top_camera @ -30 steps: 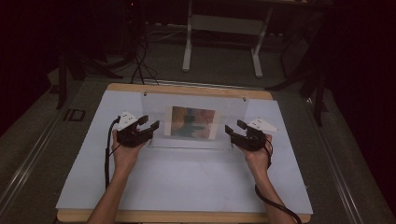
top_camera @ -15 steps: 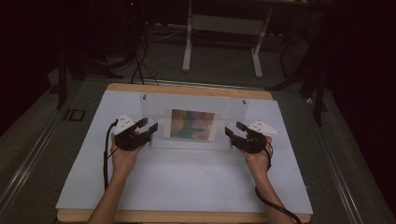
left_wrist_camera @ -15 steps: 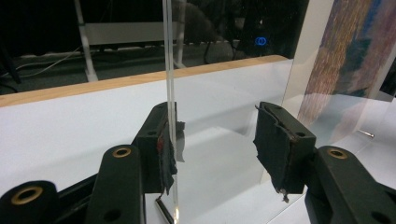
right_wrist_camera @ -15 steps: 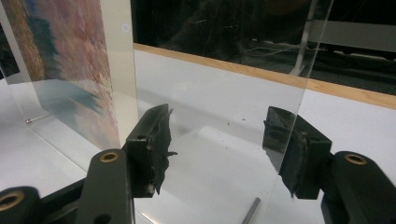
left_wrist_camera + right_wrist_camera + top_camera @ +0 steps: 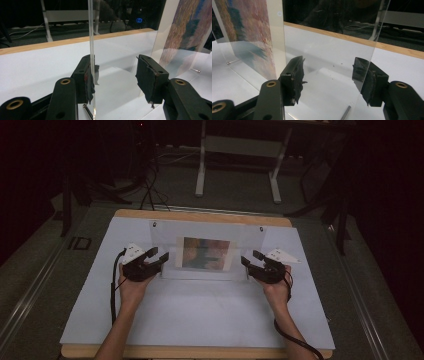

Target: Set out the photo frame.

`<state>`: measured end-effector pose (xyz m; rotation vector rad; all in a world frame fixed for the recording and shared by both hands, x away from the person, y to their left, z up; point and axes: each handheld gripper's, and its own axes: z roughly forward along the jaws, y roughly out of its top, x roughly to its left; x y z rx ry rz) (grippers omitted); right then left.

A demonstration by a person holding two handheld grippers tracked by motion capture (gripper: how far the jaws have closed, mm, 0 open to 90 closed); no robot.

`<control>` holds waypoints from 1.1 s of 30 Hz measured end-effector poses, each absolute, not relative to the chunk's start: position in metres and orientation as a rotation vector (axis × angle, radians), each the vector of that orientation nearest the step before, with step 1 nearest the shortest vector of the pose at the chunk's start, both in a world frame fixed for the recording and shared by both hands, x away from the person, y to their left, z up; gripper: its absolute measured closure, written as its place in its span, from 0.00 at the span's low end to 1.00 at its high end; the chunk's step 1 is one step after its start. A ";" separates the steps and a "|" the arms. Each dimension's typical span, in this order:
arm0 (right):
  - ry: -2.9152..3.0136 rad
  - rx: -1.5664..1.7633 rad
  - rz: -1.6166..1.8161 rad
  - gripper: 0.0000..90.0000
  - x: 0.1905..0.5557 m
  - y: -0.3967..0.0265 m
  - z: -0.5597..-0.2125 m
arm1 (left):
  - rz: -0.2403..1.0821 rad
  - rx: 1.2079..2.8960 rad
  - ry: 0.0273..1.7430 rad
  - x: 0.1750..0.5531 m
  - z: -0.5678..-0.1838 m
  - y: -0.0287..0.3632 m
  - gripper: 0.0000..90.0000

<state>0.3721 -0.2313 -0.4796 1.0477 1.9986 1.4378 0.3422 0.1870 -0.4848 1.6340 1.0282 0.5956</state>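
From the high view, you have a clear frame (image 5: 207, 251) standing upright on the white sheet (image 5: 200, 320) that covers the surface (image 5: 200, 216), toward its far side. A colourful picture (image 5: 206, 253) sits in the middle of the frame, and two small fasteners show near its top corners. Your left hand (image 5: 132, 287) holds the left gripper (image 5: 159, 260) at the frame's left edge, and your right hand (image 5: 275, 287) holds the right gripper (image 5: 247, 264) at the frame's right edge. Each gripper points inward at the frame from its own side. A cable (image 5: 114, 285) trails from the left gripper along your forearm. Beyond the surface, a white stand (image 5: 239, 150) rests on the dark floor.

In the left gripper view, the fingers (image 5: 86, 80) are apart. The thin left edge of the clear frame (image 5: 91, 50) runs straight up between them, right beside the left finger; you cannot tell whether it touches the pad. The other finger is well clear of the pane. The picture (image 5: 185, 27) shows at the right, seen at a steep angle through the pane. The wooden rim of the surface (image 5: 50, 43) crosses behind.

In the right gripper view, the fingers (image 5: 295, 75) are also apart. The frame's clear pane (image 5: 332, 37) stands between them, with its right edge just in front of the right finger, which shows partly through the pane. The left finger is on the near side, apart from it. The picture (image 5: 247, 32) fills the upper left.
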 end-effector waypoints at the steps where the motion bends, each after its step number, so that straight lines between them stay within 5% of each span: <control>1: 1.999 1.047 1.437 0.46 0.372 -0.231 -0.479 | 0.594 1.635 1.028 0.342 -0.485 0.187 0.55; 33: 2.086 0.993 1.415 0.40 0.371 -0.239 -0.455 | 0.593 1.609 1.024 0.336 -0.460 0.207 0.51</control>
